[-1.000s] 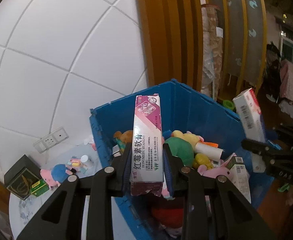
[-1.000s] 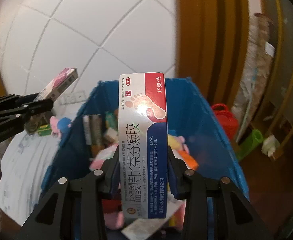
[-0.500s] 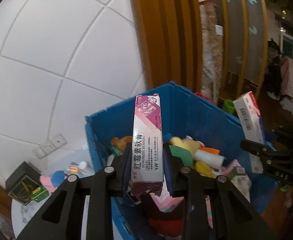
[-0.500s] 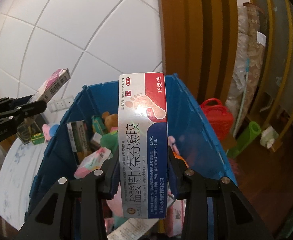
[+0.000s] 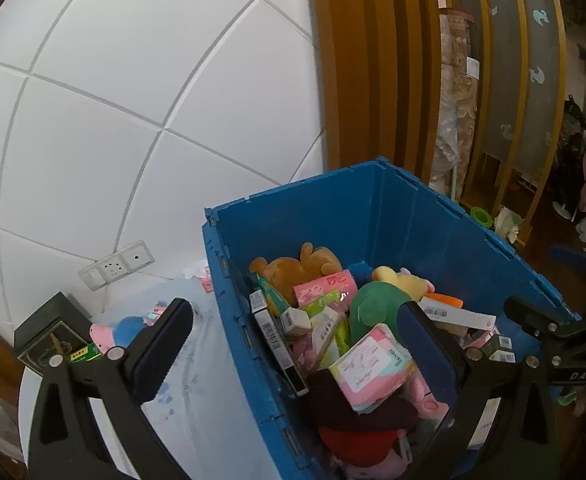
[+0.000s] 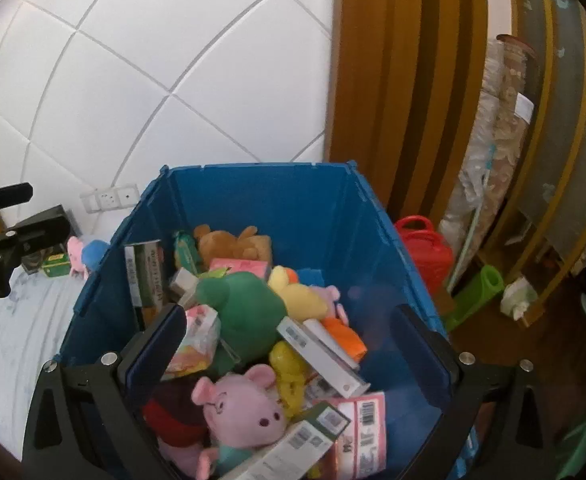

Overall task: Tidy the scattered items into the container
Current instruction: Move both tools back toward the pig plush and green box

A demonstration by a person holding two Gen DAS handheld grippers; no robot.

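both the left gripper and right gripper are seen opening over the blue crate (nothing is held between the fingers).

The left gripper hangs over the near rim of a blue crate, its jaws opening with nothing pressed between them. Soft toys and small boxes fill the crate. The right gripper shows at the right edge.
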